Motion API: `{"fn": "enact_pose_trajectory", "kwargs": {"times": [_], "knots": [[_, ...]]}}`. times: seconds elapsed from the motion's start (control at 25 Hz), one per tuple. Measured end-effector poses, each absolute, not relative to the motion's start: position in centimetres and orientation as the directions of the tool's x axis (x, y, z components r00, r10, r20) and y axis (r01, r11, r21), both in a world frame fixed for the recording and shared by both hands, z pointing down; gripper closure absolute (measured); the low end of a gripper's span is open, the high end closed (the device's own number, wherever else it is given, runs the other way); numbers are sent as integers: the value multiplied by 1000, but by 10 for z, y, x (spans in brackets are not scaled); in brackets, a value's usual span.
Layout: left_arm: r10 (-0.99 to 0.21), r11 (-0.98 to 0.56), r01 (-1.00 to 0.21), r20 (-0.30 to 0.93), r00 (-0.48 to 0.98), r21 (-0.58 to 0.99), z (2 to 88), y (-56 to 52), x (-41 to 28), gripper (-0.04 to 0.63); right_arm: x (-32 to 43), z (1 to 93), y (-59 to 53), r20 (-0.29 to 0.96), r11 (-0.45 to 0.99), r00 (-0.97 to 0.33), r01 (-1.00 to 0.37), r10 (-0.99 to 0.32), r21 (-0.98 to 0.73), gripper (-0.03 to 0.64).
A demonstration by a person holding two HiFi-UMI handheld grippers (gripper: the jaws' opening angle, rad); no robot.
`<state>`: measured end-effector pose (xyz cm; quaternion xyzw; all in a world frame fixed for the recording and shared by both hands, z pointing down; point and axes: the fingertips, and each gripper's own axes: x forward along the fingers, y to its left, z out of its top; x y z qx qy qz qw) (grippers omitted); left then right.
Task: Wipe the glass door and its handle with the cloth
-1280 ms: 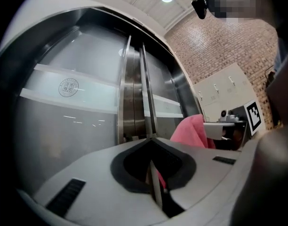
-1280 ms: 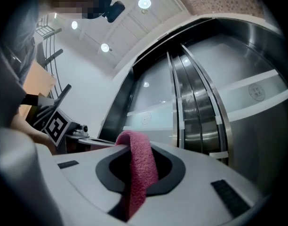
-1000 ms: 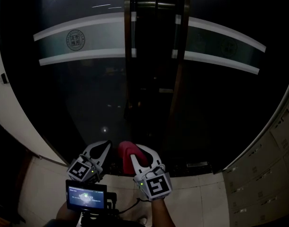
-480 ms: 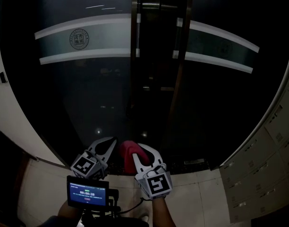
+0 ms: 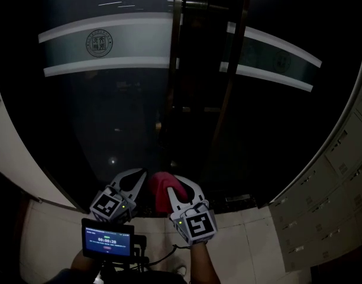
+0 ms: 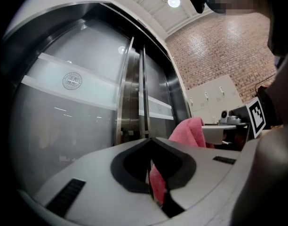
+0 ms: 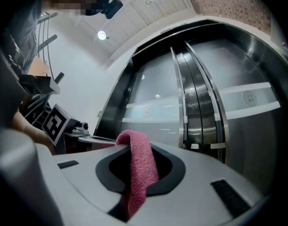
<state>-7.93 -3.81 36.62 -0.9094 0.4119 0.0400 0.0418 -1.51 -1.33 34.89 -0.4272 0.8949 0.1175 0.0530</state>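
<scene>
- At the foot of the glass door (image 5: pixel 110 117), I held both grippers low and close together, with their tips aimed at the glass.
- My right gripper (image 5: pixel 180 185) was clamped on the pink cloth (image 5: pixel 162 189), which looped up out of the jaws.
- My left gripper (image 5: pixel 136 179) sat just beside it, on the side away from the door's lockers. Its jaws were closed, and a strip of the cloth showed in the slit between them.
- My right forearm (image 5: pixel 201 265) ran straight in toward the door.
- The handle (image 5: pixel 176 93), a vertical steel bar on the door, stood well above both grippers.
</scene>
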Motion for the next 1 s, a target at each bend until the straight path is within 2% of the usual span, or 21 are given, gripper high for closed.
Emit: {"fn": "enact_pose_trajectory", "kwargs": {"times": [0.32,0.6,1.0], "knots": [[-744,-660,-751,-113,659,-36,366,-83,-81,583,-16,333,-70,-216,565,-599,-800,-771,203,589],[-748,-648,-754,-101,657,-104,355,-141,-53,583,2,278,-186,-250,564,-615,-787,-748,248,589],[-807,-573,-807,-72,586,-146,356,-209,-43,583,10,266,-314,-234,599,-630,-777,-741,192,589]]}}
